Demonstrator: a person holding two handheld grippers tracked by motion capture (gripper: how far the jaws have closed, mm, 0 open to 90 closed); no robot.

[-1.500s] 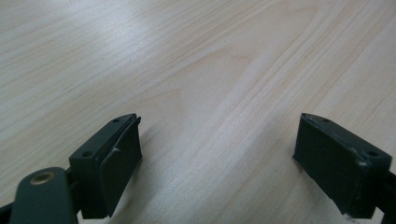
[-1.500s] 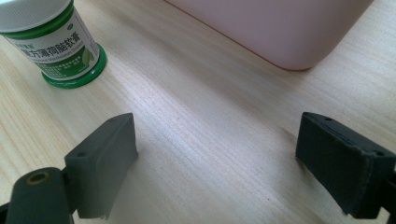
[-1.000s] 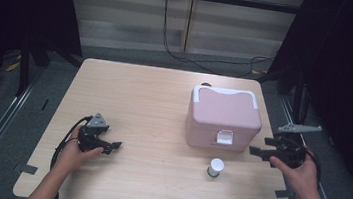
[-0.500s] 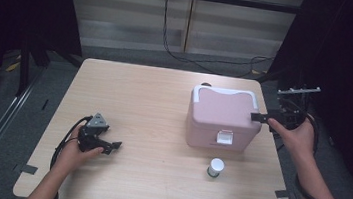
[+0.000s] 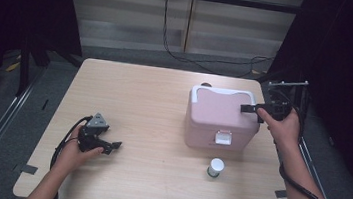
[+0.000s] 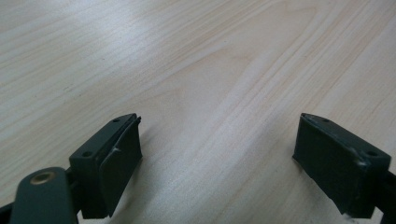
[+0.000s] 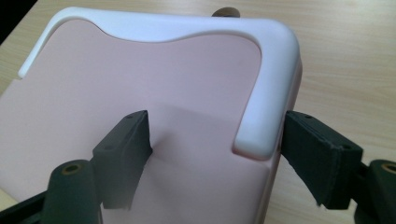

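Note:
A pink cooler box with a white handle folded flat on its lid stands right of the table's middle. My right gripper is over the lid's right edge, open. In the right gripper view its jaws have just been closing a little, and the right gripper straddles the handle's end. One jaw hangs over the pink lid and the other sits beside the box's side wall. My left gripper rests near the front left of the table, and the left gripper stands open over bare wood.
A small white jar stands in front of the box, below its white latch. A small dark object sits just behind the box. Black cables run across the floor beyond the table's far edge.
My right gripper has moved from beside the box's front right corner up and back to the lid's right edge, over the handle's end. The left hand has kept still.

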